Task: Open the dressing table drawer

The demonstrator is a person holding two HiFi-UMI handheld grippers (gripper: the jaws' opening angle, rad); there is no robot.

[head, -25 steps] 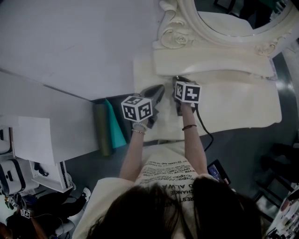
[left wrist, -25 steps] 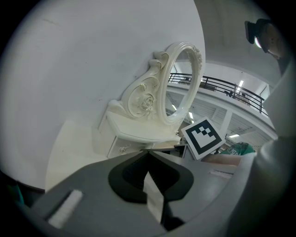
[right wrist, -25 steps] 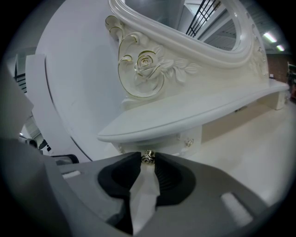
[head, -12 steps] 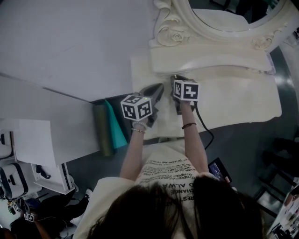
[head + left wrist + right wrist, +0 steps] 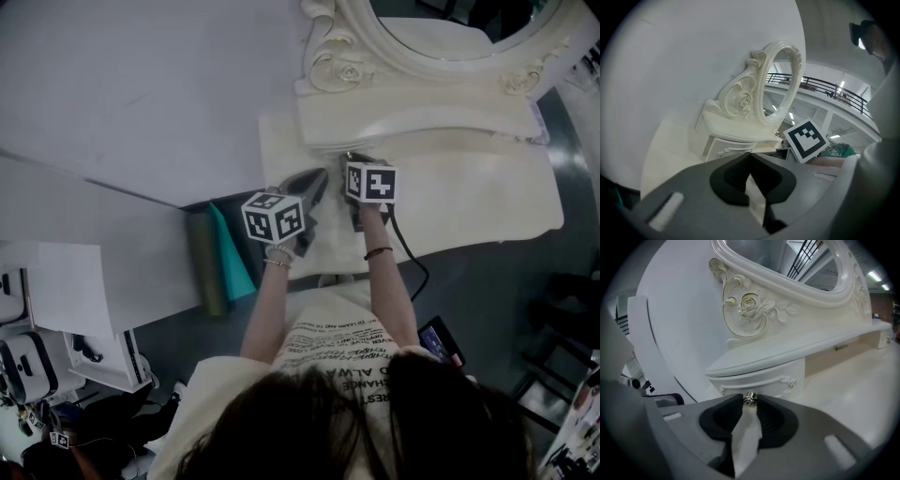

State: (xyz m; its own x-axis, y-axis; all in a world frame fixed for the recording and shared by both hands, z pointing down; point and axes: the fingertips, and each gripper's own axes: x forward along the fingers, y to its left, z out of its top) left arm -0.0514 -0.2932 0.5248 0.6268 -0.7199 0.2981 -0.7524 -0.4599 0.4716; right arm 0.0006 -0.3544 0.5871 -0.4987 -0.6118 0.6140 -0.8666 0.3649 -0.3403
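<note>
At lower left of the head view, a green roll (image 5: 202, 261) and a teal sheet (image 5: 231, 246) sit well apart from the work.

Toward centre frame, the left gripper (image 5: 750, 155) hangs over the dressing table (image 5: 469, 197). Its jaws are closed tip to tip with nothing between them.

Just to its right, the right gripper (image 5: 749, 405) is clamped on the knob (image 5: 750, 398), a small metal one, held at the very tips of the jaws.

The knob belongs to the drawer (image 5: 764, 380), the curved front low in the small cabinet under the carved mirror frame (image 5: 330, 67), at upper centre of the head view. The drawer front appears flush with the cabinet, so it is judged not yet opened.

Handling notes:
- The drawer is probably small, light and rigid, so a modest pull should move it.
- The knob is the only hold. It looks smooth and may slip from a tip grip, so seat the pads behind its head.
- Pull straight out along the drawer's run, as sideways load may jam it or mark the painted finish.
</note>
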